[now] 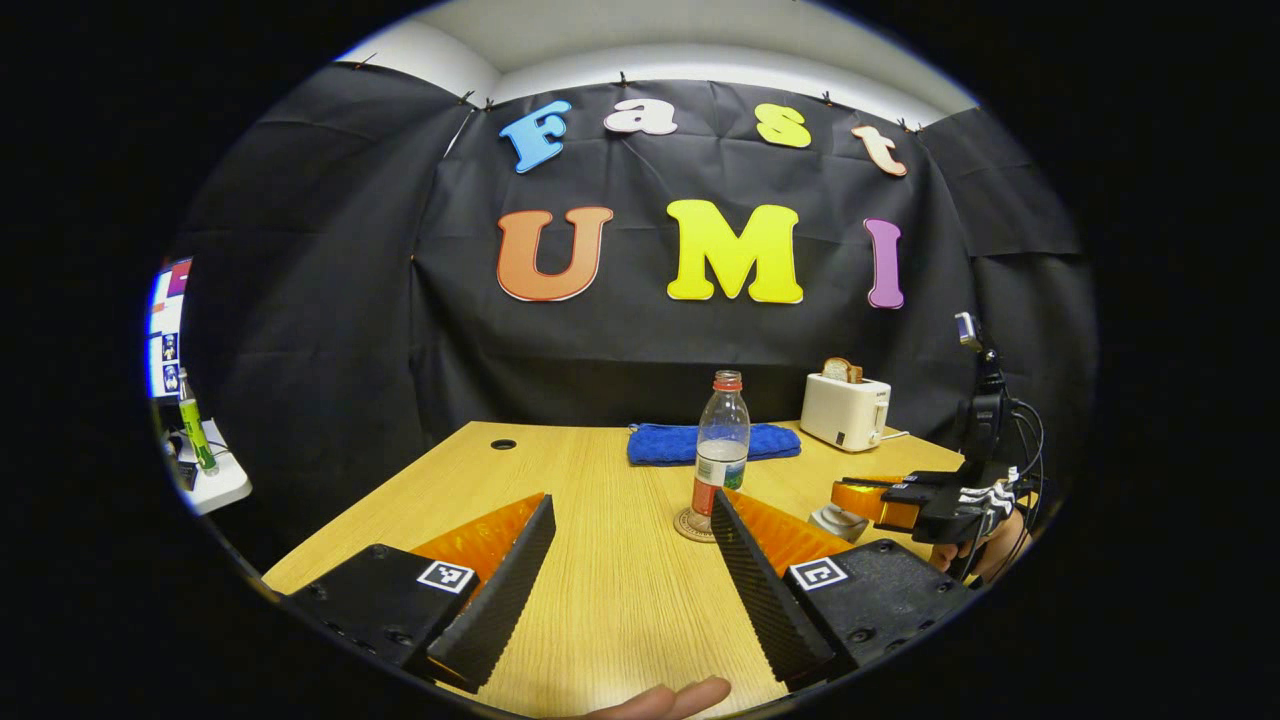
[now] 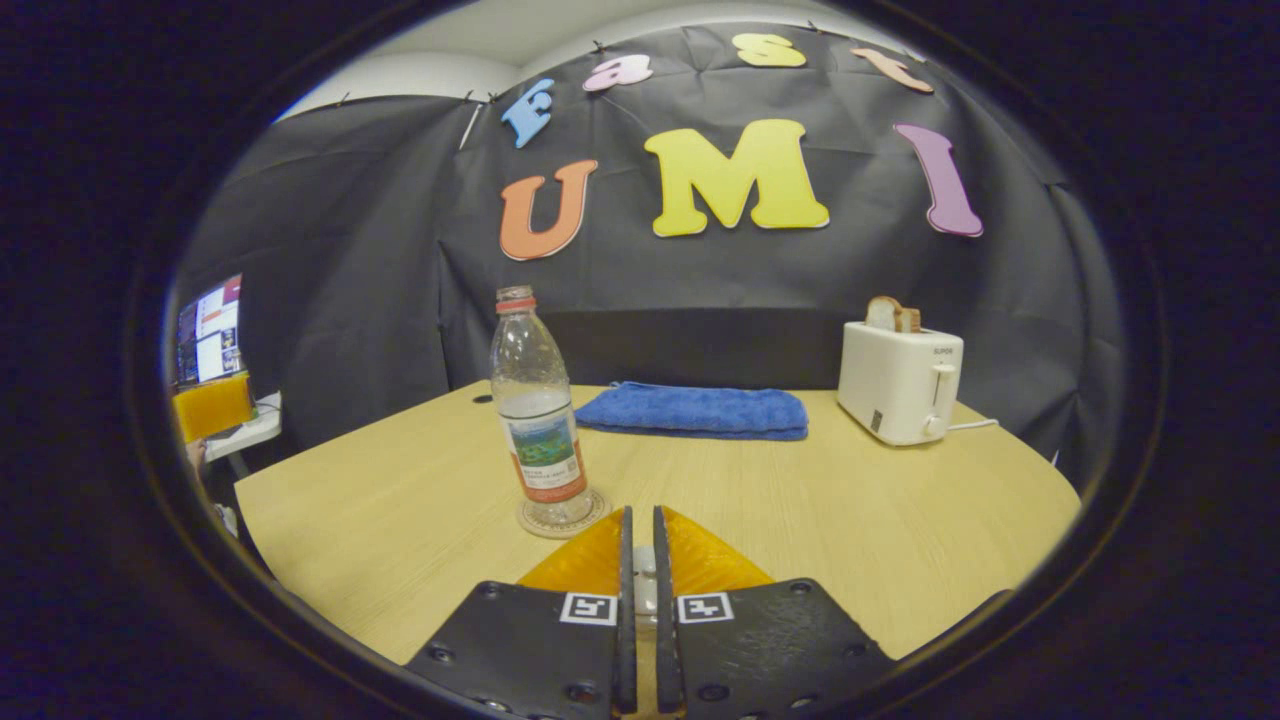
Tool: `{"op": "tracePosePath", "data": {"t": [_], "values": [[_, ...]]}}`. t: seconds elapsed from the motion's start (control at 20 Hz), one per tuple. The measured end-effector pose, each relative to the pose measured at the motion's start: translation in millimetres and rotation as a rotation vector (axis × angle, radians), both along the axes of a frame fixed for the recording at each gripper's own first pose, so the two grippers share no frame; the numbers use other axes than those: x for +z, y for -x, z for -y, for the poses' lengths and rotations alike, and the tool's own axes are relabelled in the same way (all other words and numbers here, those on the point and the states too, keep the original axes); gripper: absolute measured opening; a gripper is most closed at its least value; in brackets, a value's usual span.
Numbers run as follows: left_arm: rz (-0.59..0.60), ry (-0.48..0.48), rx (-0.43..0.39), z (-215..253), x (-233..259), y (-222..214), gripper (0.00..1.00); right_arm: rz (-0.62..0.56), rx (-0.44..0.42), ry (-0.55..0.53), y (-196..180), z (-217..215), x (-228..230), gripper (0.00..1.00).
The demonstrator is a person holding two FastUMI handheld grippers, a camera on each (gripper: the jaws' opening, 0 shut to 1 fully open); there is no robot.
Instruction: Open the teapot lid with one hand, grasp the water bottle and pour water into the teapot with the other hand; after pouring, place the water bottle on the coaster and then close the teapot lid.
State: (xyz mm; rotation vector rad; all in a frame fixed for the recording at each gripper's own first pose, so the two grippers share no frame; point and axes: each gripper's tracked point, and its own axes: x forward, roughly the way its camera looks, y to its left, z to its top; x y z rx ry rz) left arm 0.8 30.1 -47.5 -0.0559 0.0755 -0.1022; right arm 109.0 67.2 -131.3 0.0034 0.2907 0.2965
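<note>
Bottle parked on coaster, lid step near its end

Jaws of the left gripper stand wide apart over bare tabletop, holding nothing. The right gripper has its jaws drawn narrow, with a small pale piece caught between them, probably the teapot lid's knob; the teapot body is hidden beneath the fingers. In the left gripper view the right gripper sits at 4 o'clock over a pale rounded shape, likely the teapot, mostly covered.

The water bottle stands upright on the coaster at 11 o'clock from the right jaws, uncapped as far as I can tell. Pouring and placing look done; I judge only seating and releasing the lid remains. Whether the lid is fully down cannot be made out.
</note>
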Motion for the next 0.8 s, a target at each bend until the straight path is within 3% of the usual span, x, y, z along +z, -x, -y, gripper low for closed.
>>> {"op": "tracePosePath", "data": {"t": [0.15, 0.35, 0.6, 0.65, 0.8], "values": [[0.001, -0.009, 0.003, 1, 1, 2, 0.99, 0.013, 0.002, 0.008, 6, -2, 8, 0.21], [0.003, -0.017, 0.008, 0, 3, 2, 0.98, 0.051, -0.005, 0.037, 20, -2, 23, 0.55], [0.006, -0.018, 0.016, 1, 8, 6, 0.98, 0.115, -0.028, 0.063, 46, 6, 50, 0.77], [0.007, -0.018, 0.018, 1, 9, 7, 0.98, 0.130, -0.040, 0.067, 51, 9, 57, 0.89], [0.014, -0.018, 0.026, 2, 14, 11, 0.98, 0.156, -0.084, 0.082, 64, 27, 71, 0.96]]}}
